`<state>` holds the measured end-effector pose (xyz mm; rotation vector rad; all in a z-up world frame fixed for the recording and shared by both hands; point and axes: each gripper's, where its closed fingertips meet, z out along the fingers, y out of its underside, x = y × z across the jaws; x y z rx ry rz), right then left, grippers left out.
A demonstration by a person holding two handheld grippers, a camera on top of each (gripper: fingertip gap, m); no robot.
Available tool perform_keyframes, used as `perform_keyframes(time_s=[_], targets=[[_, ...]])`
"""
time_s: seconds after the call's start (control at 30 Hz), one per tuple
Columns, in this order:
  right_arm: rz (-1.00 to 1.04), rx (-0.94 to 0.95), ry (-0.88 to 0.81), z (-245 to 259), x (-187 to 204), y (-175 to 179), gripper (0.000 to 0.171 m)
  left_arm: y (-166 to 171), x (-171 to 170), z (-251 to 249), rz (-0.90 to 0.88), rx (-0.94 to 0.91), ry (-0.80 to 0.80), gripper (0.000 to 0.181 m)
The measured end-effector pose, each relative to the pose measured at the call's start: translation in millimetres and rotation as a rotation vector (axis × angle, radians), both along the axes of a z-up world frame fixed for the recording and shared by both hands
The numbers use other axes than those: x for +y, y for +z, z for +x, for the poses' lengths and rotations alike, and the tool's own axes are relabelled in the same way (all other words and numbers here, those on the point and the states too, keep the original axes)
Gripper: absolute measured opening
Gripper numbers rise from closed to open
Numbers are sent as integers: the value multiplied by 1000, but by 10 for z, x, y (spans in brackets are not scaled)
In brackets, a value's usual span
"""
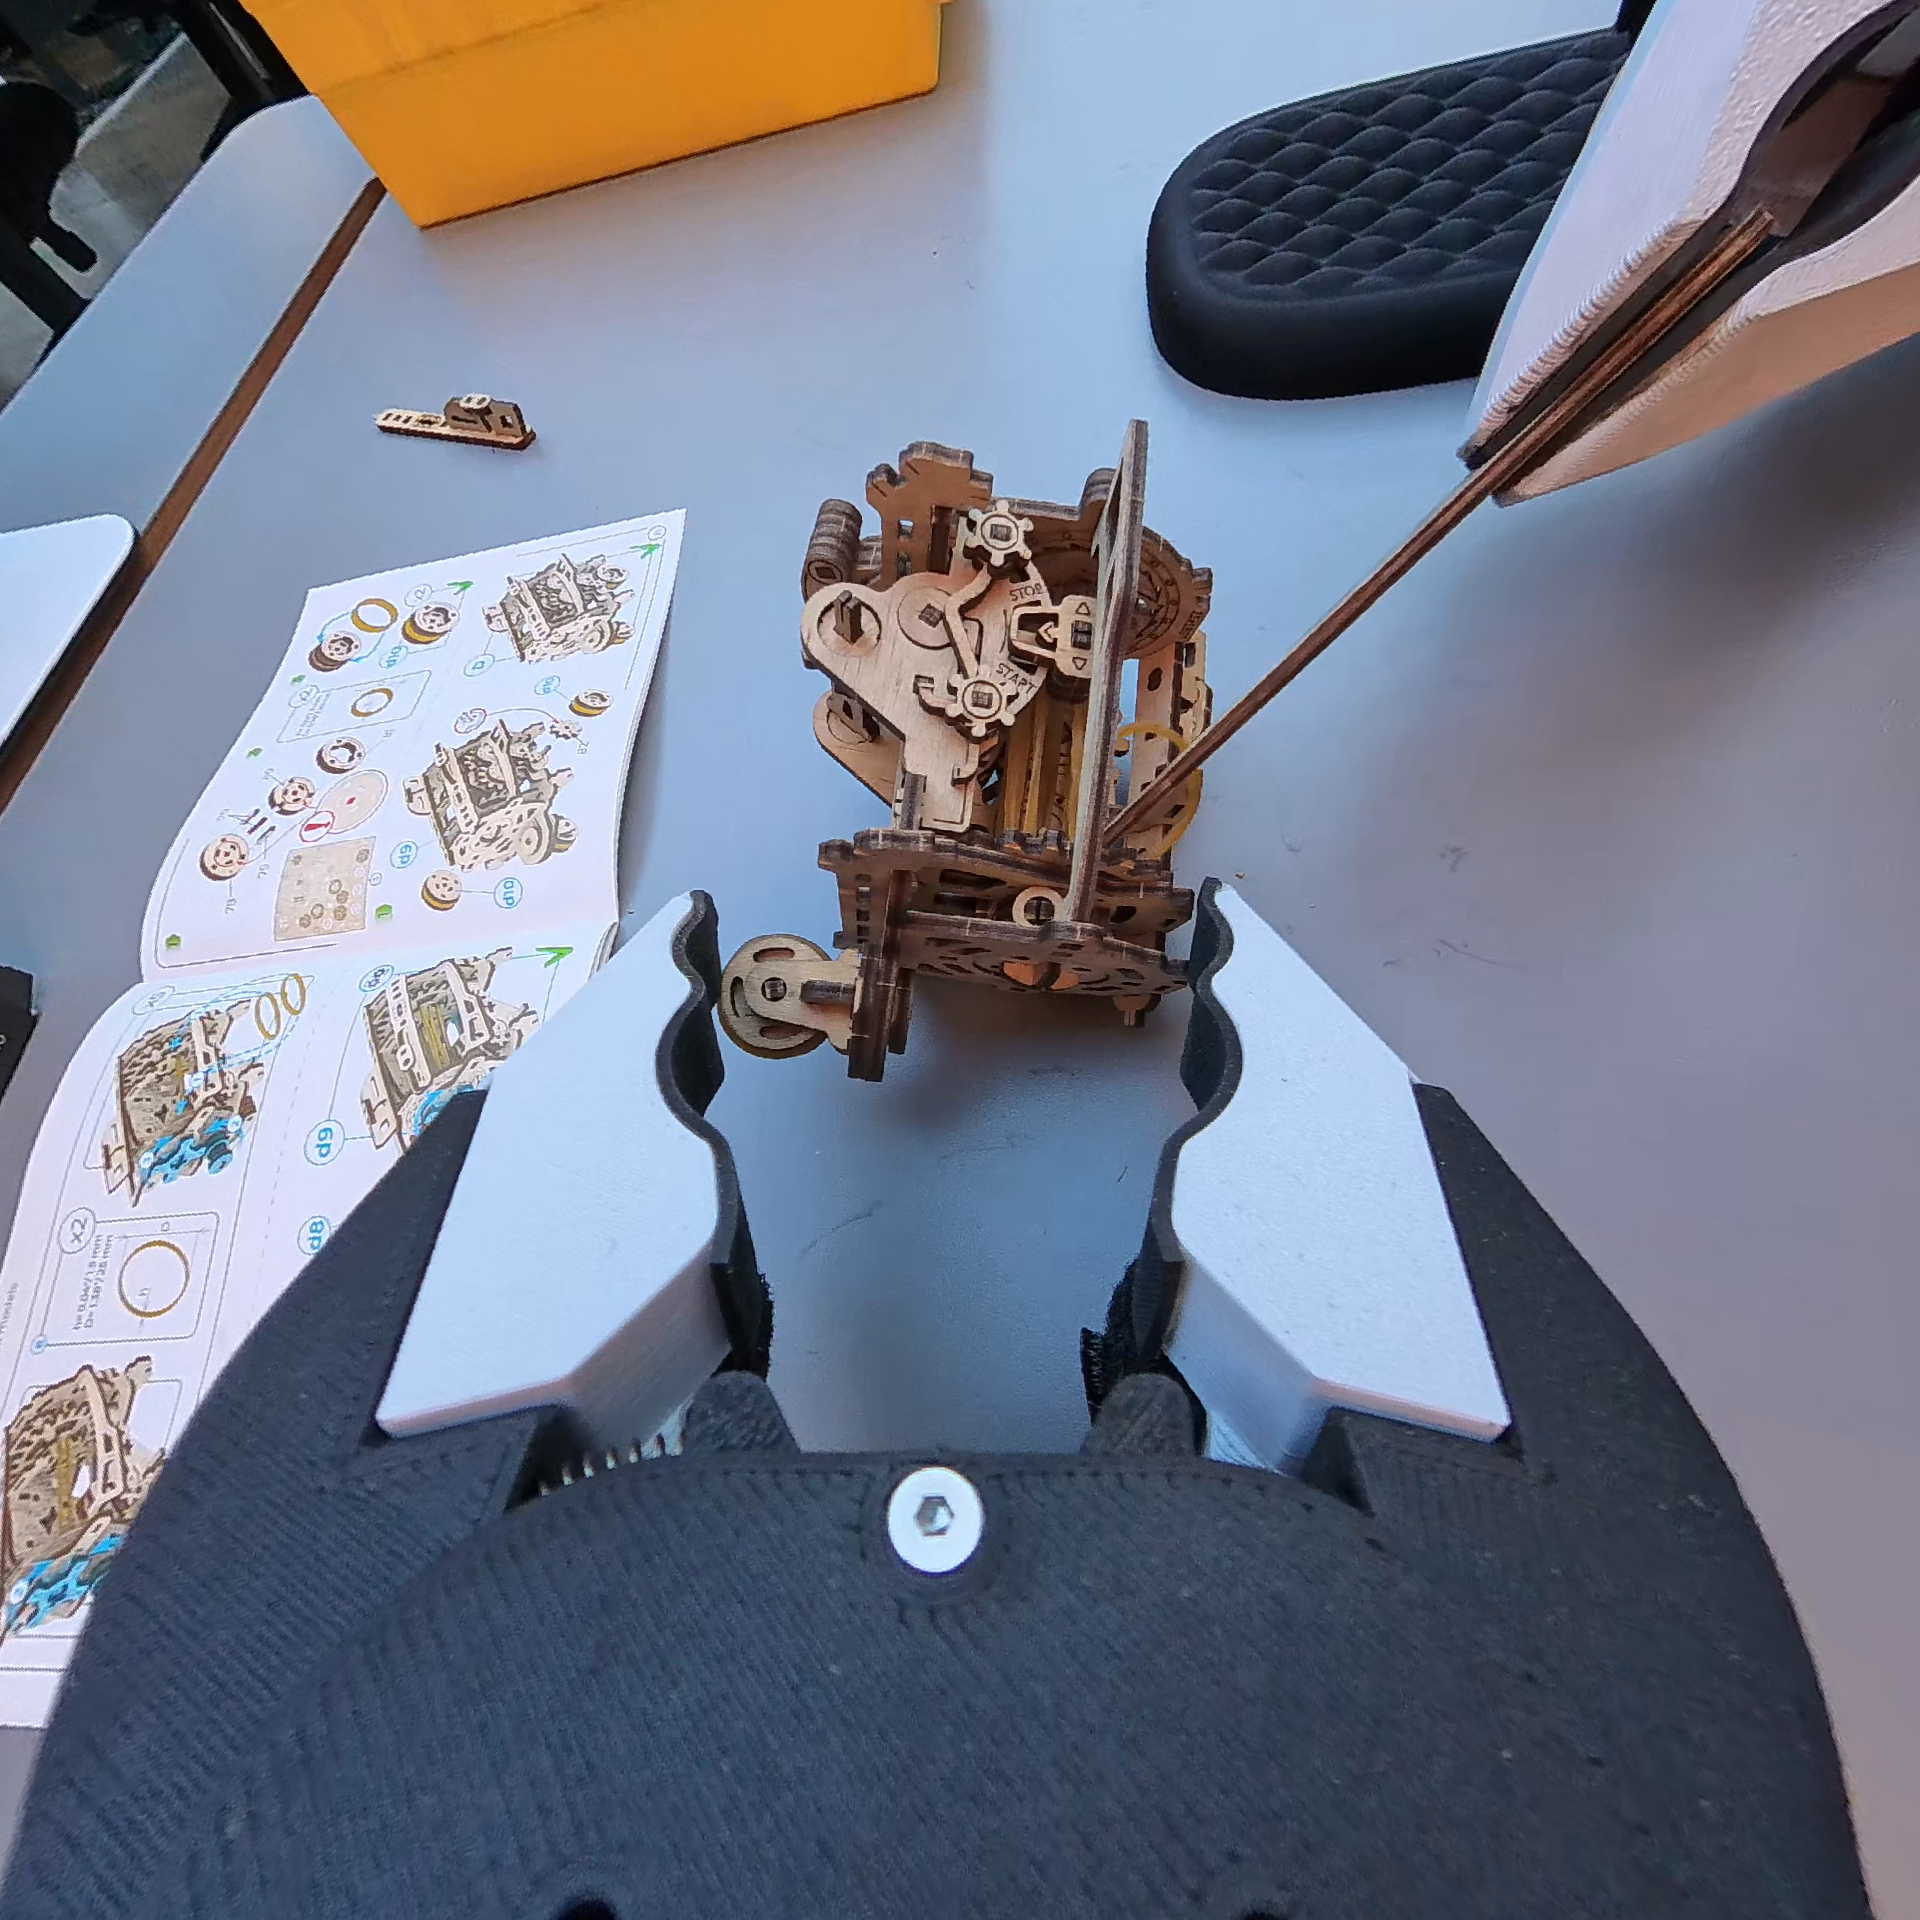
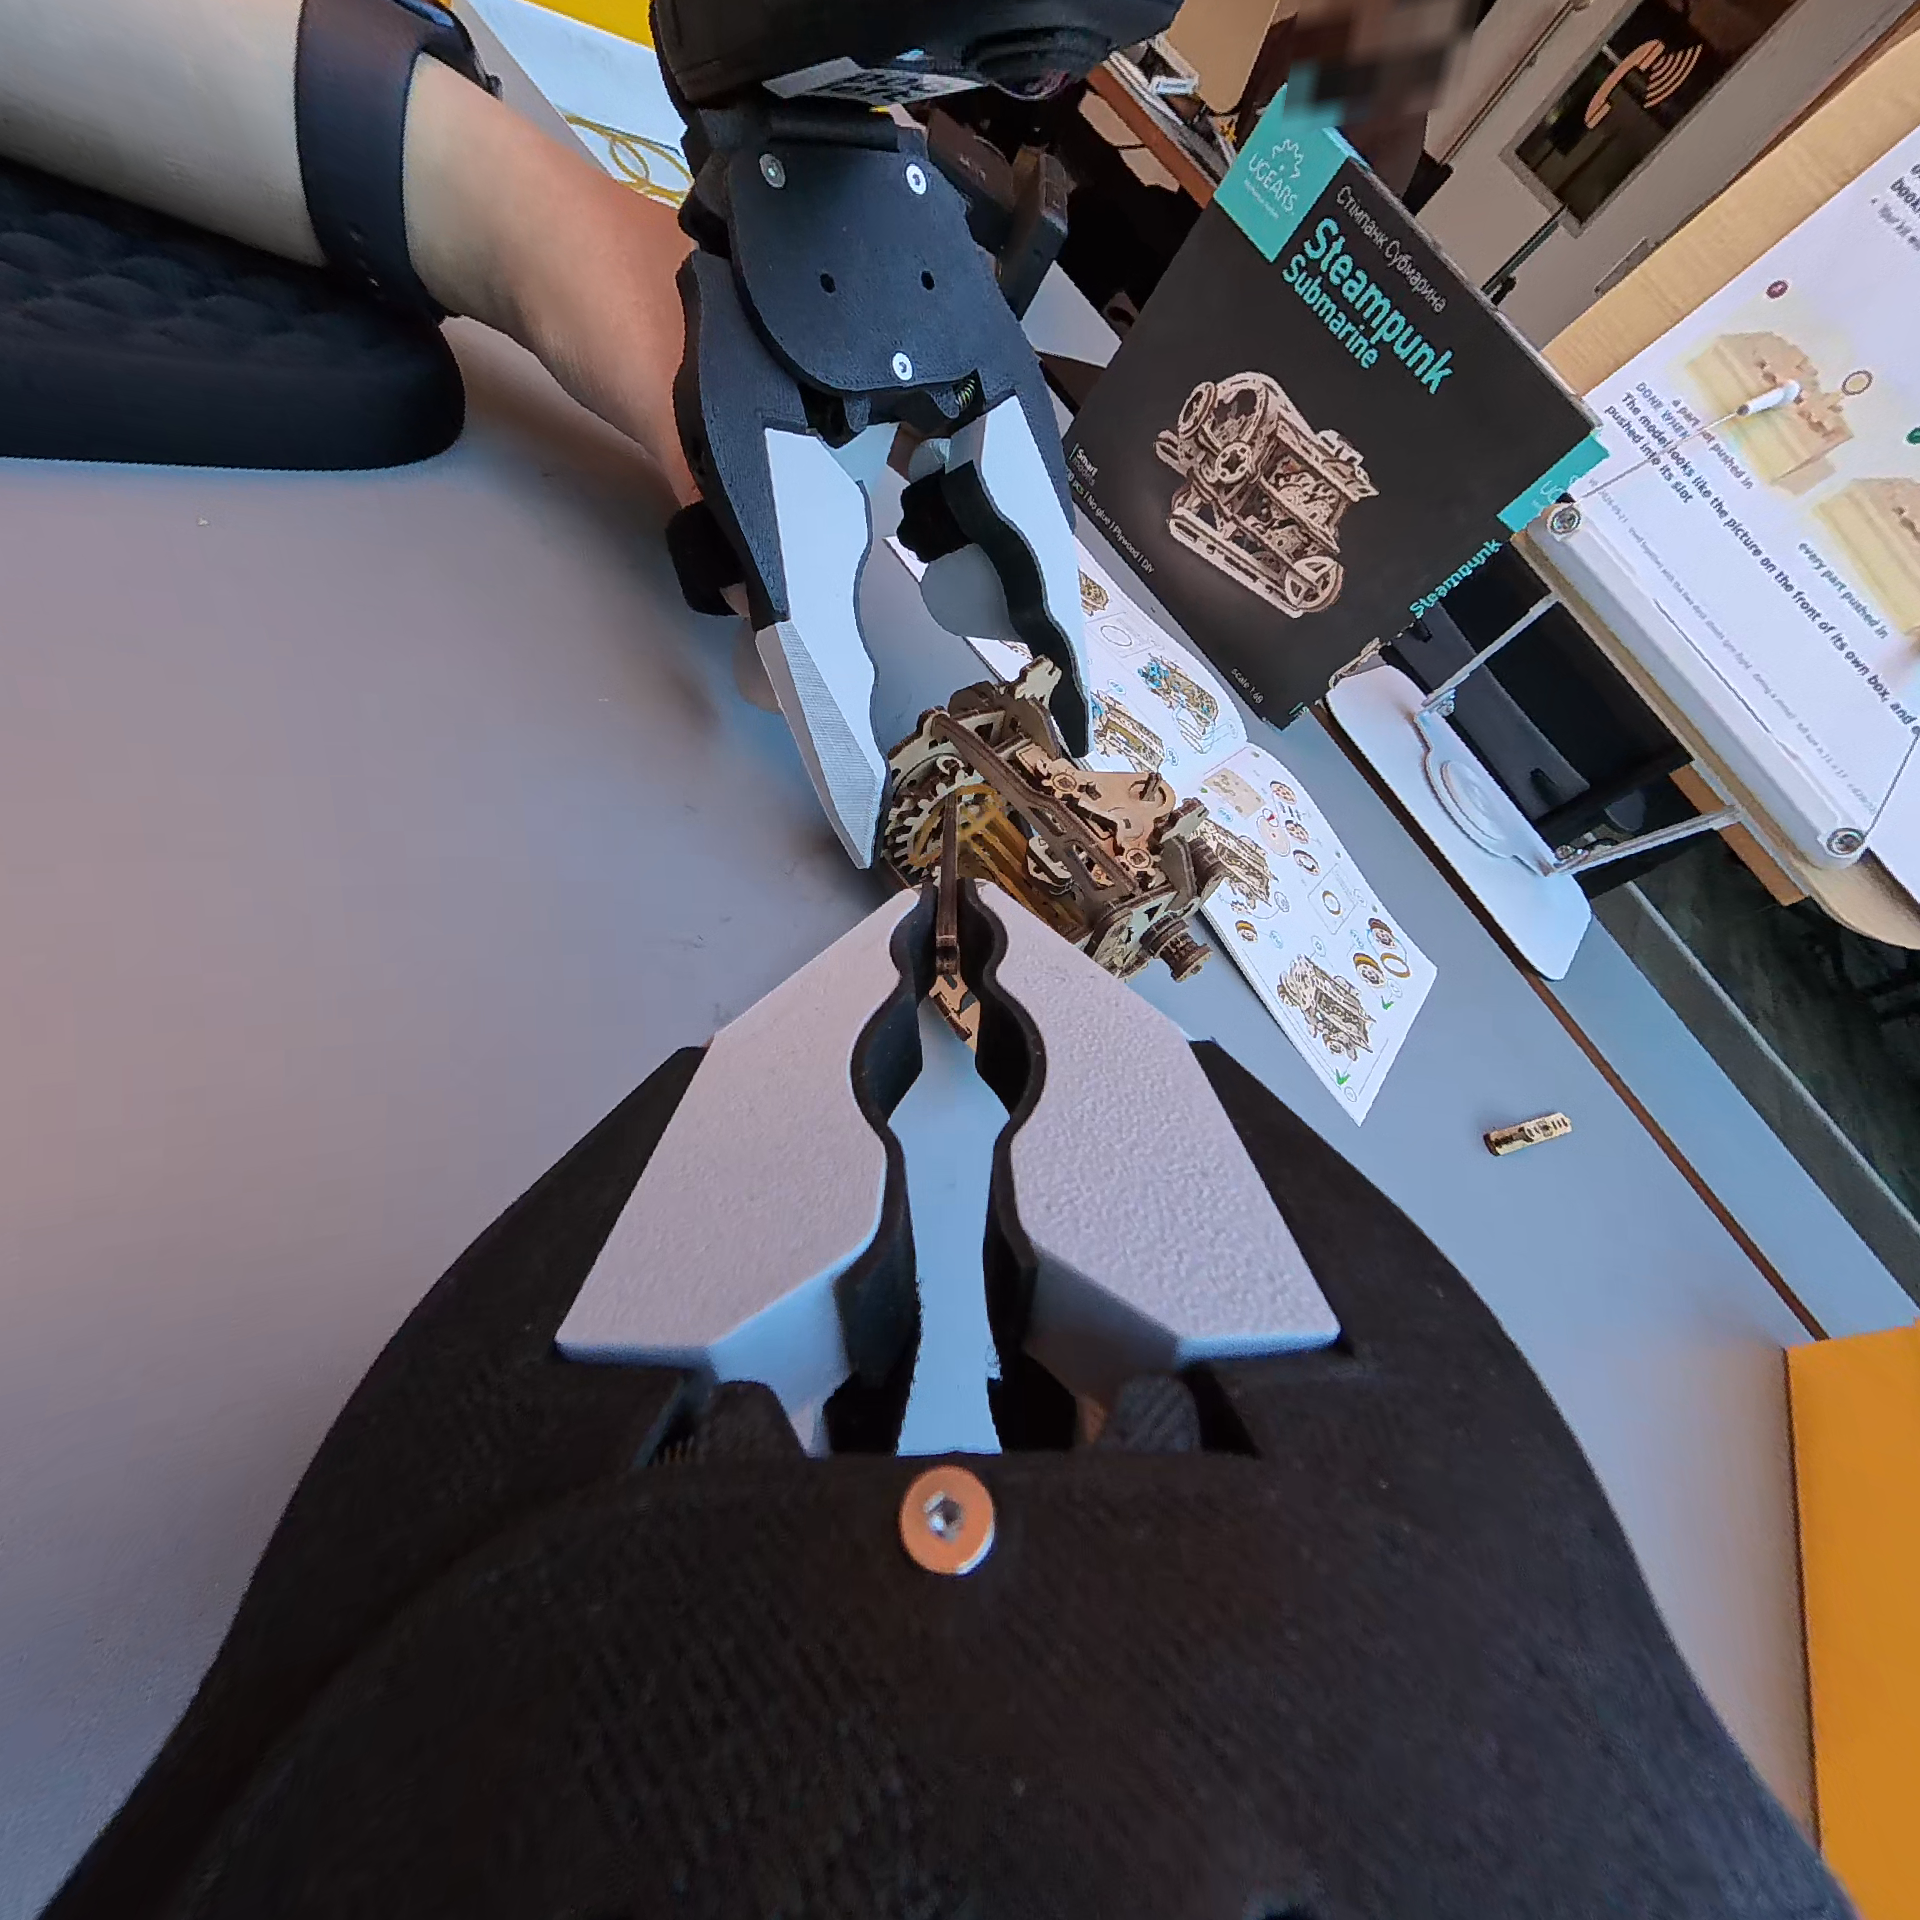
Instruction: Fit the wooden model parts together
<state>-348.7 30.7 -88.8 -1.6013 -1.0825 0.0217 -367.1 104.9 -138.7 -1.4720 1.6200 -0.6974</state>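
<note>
The wooden model [image 1: 1003, 748] stands on the grey table [image 1: 1558, 1143], a little way in front of the left gripper [image 1: 956, 997], whose white fingers [image 1: 592, 1174] are spread wide and hold nothing. A small wheel [image 1: 767, 995] juts from the model's near corner toward the left finger. The right gripper [image 2: 948, 940] is closed on a thin flat wooden part [image 1: 1351, 613], seen edge-on; its long axis slants down from the upper right, and its lower tip reaches into the model's right side by a yellow rubber band [image 1: 1162, 784]. An open instruction booklet [image 1: 416, 790] with printed diagrams lies left of the model, and a loose wooden piece [image 1: 457, 421] lies beyond it. A yellow box [image 1: 623, 94] sits at the far edge, its inside hidden. A dark product box [image 2: 1320, 457] bearing lettering and a picture of the model stands upright nearby. A black quilted cushion [image 1: 1371, 239] lies to the right.
</note>
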Motion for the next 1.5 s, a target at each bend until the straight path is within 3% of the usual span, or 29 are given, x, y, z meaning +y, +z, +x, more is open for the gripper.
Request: perform_keyframes(time_s=[0.27, 0.33, 0.47, 0.57, 0.93, 1.5], targets=[[-2, -2, 6, -23, 12, 9, 2, -3, -7, -7, -2, 0, -4, 89], [-25, -22, -5, -17, 29, -25, 2, -19, -65, -3, -6, 7, -33, 68], [-38, -14, 2, -26, 28, -23, 2, -36, 36, -6, 122, 36, 4, 80], [-27, -9, -3, -8, 38, -7, 2, -61, 9, 1, 93, 37, -7, 82], [1, 9, -1, -4, 67, 70, 2, -49, 11, 22, 98, 24, -8, 69], [-42, -34, -5, -10, 170, 5, 2, -54, 15, 23, 109, 26, -9, 69]])
